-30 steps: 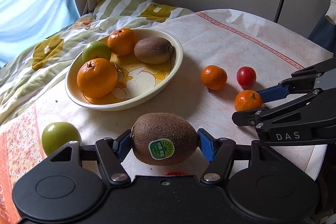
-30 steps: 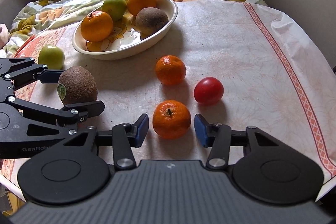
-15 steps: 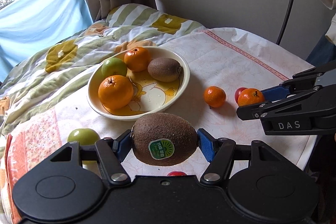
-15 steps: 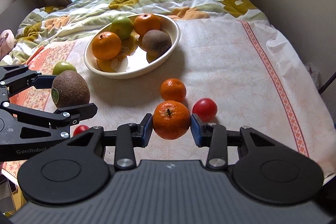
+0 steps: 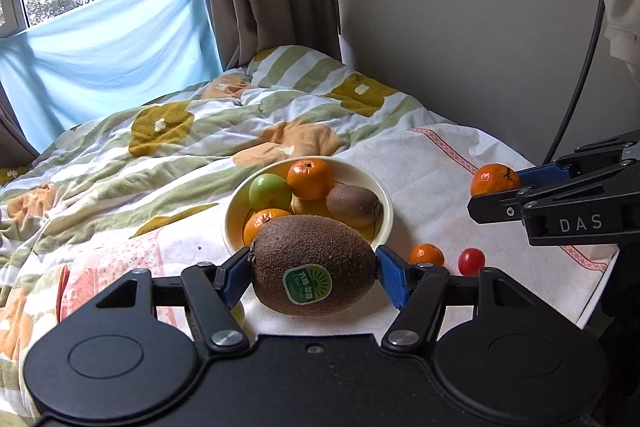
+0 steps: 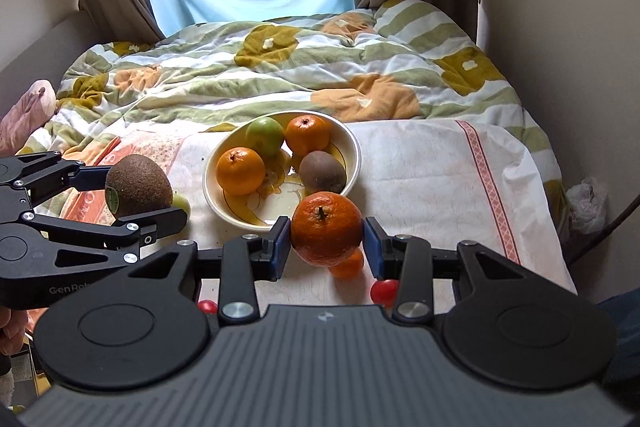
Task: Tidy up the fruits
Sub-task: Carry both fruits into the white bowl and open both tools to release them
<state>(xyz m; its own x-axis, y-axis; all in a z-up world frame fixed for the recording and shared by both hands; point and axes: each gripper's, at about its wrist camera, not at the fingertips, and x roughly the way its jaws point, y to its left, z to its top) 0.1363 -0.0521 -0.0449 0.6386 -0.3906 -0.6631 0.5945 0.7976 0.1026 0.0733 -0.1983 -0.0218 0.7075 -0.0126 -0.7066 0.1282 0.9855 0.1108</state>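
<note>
My left gripper (image 5: 312, 273) is shut on a brown kiwi with a green sticker (image 5: 314, 265), held well above the table; it also shows in the right wrist view (image 6: 136, 185). My right gripper (image 6: 325, 239) is shut on a small orange (image 6: 326, 227), also lifted; it shows in the left wrist view (image 5: 494, 179). The cream bowl (image 6: 354, 155) sits on the cloth ahead and below, holding two oranges, a green apple and a kiwi (image 6: 322, 171).
On the white tablecloth (image 6: 432, 179) lie a small orange (image 5: 427, 254), a red tomato (image 5: 471, 261), another red tomato (image 6: 207, 306) and a green apple (image 6: 181, 202). A flowered quilt (image 6: 280, 67) lies behind, a wall to the right.
Both grippers have risen high above the table with their fruit. The right gripper closed on the small orange and lifted it off the cloth.
</note>
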